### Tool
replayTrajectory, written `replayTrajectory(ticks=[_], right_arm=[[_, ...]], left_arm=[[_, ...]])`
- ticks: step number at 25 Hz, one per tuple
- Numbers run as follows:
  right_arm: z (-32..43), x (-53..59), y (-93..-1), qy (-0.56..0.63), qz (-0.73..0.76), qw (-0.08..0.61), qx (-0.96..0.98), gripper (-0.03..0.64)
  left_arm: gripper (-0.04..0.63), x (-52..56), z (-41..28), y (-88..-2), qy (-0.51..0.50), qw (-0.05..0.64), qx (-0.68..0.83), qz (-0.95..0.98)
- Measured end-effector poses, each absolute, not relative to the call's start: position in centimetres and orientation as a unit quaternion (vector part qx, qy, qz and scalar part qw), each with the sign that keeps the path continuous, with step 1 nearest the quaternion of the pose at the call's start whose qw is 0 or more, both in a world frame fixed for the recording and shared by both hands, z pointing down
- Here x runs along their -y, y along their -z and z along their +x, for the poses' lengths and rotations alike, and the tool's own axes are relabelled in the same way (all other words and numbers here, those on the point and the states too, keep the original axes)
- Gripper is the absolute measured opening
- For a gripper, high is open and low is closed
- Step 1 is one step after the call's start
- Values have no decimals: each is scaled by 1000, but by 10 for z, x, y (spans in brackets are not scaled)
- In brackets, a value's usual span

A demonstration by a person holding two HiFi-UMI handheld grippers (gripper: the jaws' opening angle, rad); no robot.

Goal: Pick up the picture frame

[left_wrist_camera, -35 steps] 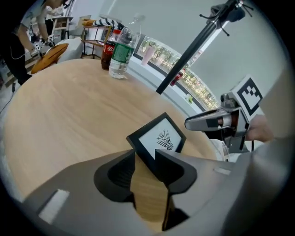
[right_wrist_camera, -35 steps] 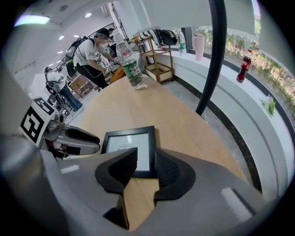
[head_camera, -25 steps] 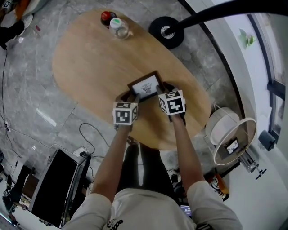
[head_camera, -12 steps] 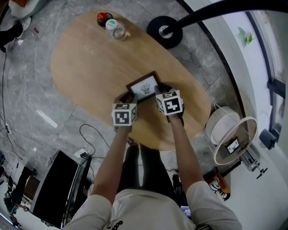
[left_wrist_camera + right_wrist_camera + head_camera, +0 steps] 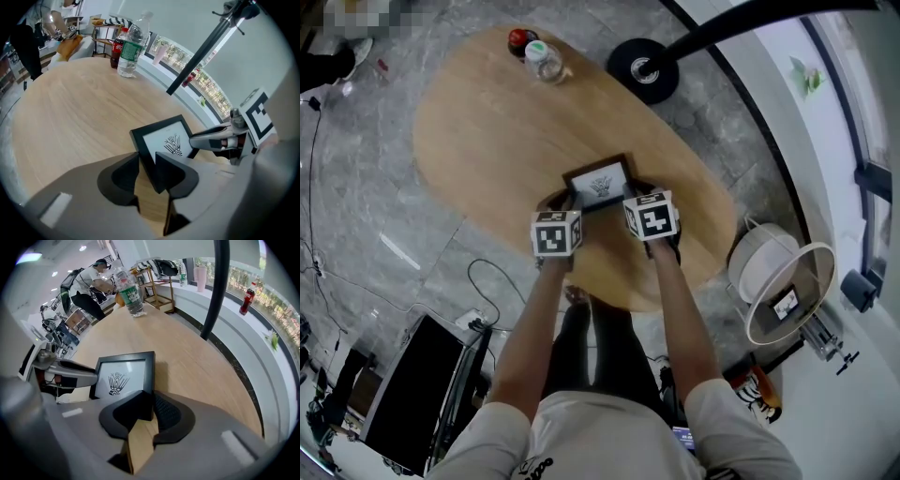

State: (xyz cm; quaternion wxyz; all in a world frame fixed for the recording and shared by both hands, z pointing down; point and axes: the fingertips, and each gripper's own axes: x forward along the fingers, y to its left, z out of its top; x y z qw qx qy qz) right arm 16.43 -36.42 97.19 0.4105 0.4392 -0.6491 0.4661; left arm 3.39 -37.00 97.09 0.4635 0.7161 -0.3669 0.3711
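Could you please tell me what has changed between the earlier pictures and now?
The left gripper and right gripper have just been closing their jaws and now grip the picture frame by its lower corners. Neither gripper changed place; the frame remains on the wooden table, and the bottles have not moved.

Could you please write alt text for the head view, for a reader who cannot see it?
From above: a person's left gripper and right gripper flank a standing black picture frame on a wooden table, their jaws just now closing with the frame's side edges between them. A clear bottle and a red-capped bottle stand at the far end.
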Motion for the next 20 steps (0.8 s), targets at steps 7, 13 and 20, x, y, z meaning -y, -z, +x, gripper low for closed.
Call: replayTrajectory(ticks=[7, 13, 20], right_arm=[[155, 364, -936, -454, 450, 401, 656, 77], [144, 347, -893, -444, 455, 395, 663, 83], [133, 328, -830, -422, 473, 381, 673, 86]], left_arm=[[108, 376, 25, -935, -343, 457, 392, 721], [95, 372, 14, -893, -314, 447, 405, 733], [89, 359, 3, -833, -284, 437, 415, 746]])
